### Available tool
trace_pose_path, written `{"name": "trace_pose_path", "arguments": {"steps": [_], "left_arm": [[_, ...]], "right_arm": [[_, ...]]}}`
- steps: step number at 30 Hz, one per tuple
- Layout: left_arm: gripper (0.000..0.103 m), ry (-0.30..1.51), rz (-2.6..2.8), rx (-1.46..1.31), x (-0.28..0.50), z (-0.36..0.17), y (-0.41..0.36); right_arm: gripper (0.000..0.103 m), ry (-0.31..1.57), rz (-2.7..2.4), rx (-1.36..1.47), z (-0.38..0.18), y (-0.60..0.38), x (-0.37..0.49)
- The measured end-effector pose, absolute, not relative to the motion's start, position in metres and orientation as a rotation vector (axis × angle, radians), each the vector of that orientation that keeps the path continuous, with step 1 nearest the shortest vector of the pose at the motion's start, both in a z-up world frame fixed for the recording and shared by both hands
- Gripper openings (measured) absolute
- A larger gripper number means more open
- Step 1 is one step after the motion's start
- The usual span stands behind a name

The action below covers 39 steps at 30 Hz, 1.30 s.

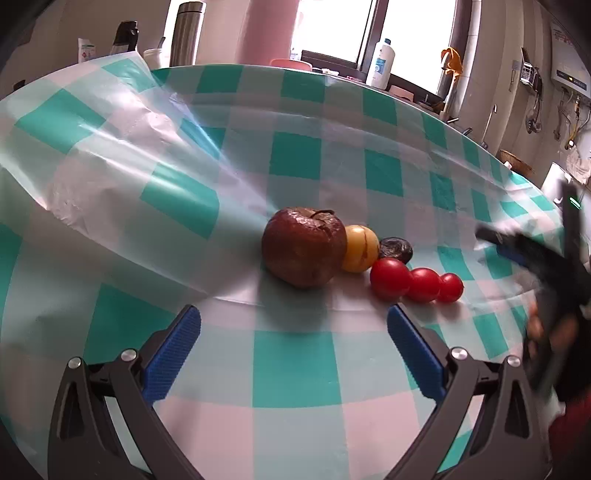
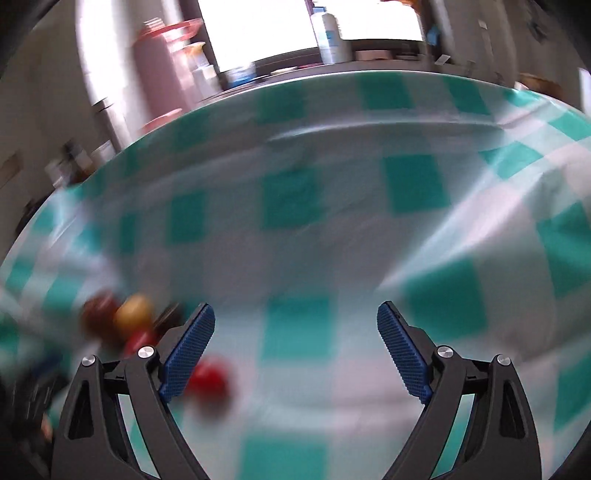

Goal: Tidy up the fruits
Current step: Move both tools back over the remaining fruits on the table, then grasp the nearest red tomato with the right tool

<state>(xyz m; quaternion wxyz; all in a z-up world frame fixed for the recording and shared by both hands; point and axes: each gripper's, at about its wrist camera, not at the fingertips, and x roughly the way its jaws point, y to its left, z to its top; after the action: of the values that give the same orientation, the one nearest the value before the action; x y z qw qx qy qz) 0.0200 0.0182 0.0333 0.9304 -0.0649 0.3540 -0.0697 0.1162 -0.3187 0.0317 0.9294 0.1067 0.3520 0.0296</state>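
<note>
On the green-and-white checked tablecloth (image 1: 295, 362) lies a wrinkled brown-red apple (image 1: 303, 246). Touching its right side is a yellow fruit (image 1: 360, 248), then a dark purple fruit (image 1: 396, 249). In front of those sit three red tomatoes (image 1: 415, 282) in a row. My left gripper (image 1: 293, 321) is open, just short of the fruits, nothing between its blue pads. The right gripper (image 2: 295, 319) is open too and holds nothing. Its view is blurred; the apple (image 2: 96, 314), the yellow fruit (image 2: 133, 314) and a red tomato (image 2: 210, 376) show at its lower left. The right gripper's body (image 1: 546, 266) appears blurred at the left view's right edge.
A fold of the plastic cloth (image 1: 110, 155) rises at the left and back of the table. Beyond the far edge stand a steel flask (image 1: 186, 33), a white bottle (image 1: 380, 62) and kitchen clutter by the window. A hand (image 1: 535, 332) holds the other gripper at right.
</note>
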Motion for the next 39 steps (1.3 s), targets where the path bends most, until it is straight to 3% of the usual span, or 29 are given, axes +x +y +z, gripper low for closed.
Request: {"name": "trace_pose_path", "arguments": {"steps": [5, 8, 11, 16, 21, 29, 33, 39], "left_arm": [[0.101, 0.744, -0.147, -0.167, 0.024, 0.03, 0.024], [0.101, 0.765, -0.147, -0.198, 0.032, 0.027, 0.03], [0.101, 0.786, -0.138, -0.18, 0.041, 0.029, 0.029], [0.101, 0.831, -0.149, -0.13, 0.053, 0.034, 0.018], [0.101, 0.807, -0.171, -0.127, 0.057, 0.032, 0.017], [0.101, 0.786, -0.216, -0.161, 0.052, 0.027, 0.023], [0.101, 0.737, -0.275, -0.171, 0.053, 0.041, 0.022], [0.101, 0.764, -0.23, -0.316, 0.094, 0.039, 0.055]], "right_arm": [[0.087, 0.802, -0.232, 0.061, 0.022, -0.368, 0.157], [0.088, 0.79, -0.19, 0.112, 0.035, -0.37, 0.143], [0.088, 0.748, 0.06, 0.138, 0.053, -0.34, 0.108], [0.087, 0.762, 0.345, -0.157, 0.044, -0.257, 0.064], [0.076, 0.834, 0.367, -0.323, 0.019, -0.22, 0.065], [0.064, 0.898, 0.411, -0.339, 0.001, -0.208, 0.081], [0.04, 0.889, 0.472, -0.271, -0.001, -0.215, 0.084], [0.037, 0.889, 0.47, -0.25, -0.001, -0.221, 0.083]]}}
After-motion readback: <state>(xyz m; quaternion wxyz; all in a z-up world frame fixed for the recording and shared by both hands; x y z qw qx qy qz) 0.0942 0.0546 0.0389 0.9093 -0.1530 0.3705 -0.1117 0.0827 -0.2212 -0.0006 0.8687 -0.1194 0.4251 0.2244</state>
